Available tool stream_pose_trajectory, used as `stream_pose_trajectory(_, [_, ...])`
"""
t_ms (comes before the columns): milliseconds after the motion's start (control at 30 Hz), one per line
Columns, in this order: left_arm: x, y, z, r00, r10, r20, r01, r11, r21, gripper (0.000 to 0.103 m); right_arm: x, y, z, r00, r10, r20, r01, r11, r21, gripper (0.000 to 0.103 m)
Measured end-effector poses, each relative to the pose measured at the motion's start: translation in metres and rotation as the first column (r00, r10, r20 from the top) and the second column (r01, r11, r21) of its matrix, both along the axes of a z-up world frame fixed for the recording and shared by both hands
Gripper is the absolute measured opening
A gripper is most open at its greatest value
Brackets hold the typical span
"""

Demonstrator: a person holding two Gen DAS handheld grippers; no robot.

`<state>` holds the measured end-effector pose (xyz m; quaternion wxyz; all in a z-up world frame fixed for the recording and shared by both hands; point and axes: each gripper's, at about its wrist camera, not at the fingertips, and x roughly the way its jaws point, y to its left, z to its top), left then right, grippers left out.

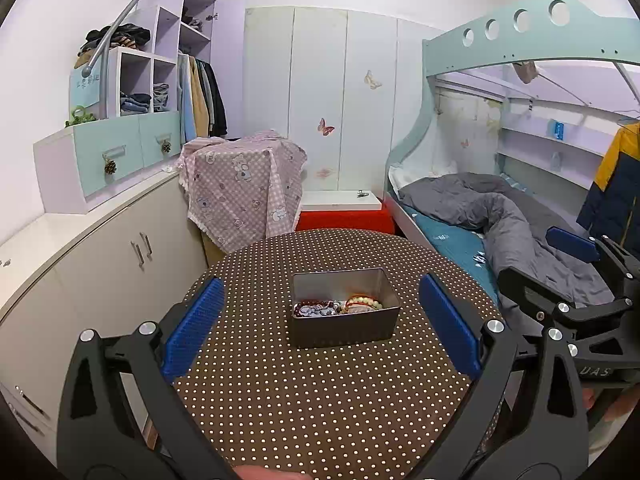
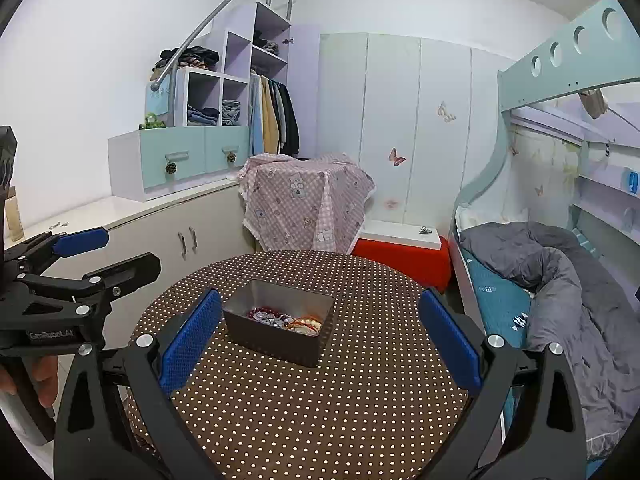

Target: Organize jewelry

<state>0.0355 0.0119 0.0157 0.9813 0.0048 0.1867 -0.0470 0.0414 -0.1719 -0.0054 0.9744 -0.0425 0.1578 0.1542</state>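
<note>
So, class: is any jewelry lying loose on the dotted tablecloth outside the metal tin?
No, the bracelets all sit inside the metal tin; the dotted tablecloth around it is bare.

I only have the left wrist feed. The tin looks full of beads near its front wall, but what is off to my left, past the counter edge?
Observer: On the right wrist view a pale bottle stands on the white counter at the far left, outside your frame.
Operator: Is my left gripper open?
Observer: Yes. From the right wrist view the left gripper shows its fingers spread, holding nothing, and a hand grips its handle.
Operator: And the right one?
Observer: The right gripper is open too, its blue pads either side of the metal tin, not touching it.
</note>
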Motion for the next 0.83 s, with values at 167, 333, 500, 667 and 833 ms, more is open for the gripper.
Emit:
stream_pose_trajectory(167, [0.003,0.002,0.001,1.0,0.001,-0.005,-0.001,1.0,-0.003,0.096,0.002,0.004,0.0,1.0,0.005,-0.004,-0.005,1.0,-0.008,0.095])
stream_pose_trajectory(333, [0.006,0.003,0.0,1.0,0.011,-0.014,-0.011,1.0,-0.008,0.096,0.007,0.008,-0.002,1.0,0.002,-0.016,-0.003,1.0,-0.014,0.095])
stream_pose_trajectory(500, [0.01,0.007,-0.002,0.999,0.019,-0.032,-0.02,1.0,-0.019,0.096,0.009,0.01,-0.004,1.0,0.003,-0.027,-0.004,1.0,-0.017,0.095])
stream_pose_trajectory(667, [0.012,0.008,-0.004,0.999,0.017,-0.039,-0.017,1.0,-0.011,0.096,0.009,0.014,-0.004,1.0,0.006,-0.026,-0.007,1.0,-0.029,0.095])
stream_pose_trajectory(833, [0.015,0.011,-0.007,0.999,0.022,-0.047,-0.023,1.0,-0.016,0.096,0.01,0.019,-0.004,1.0,0.008,-0.025,-0.009,0.999,-0.038,0.095])
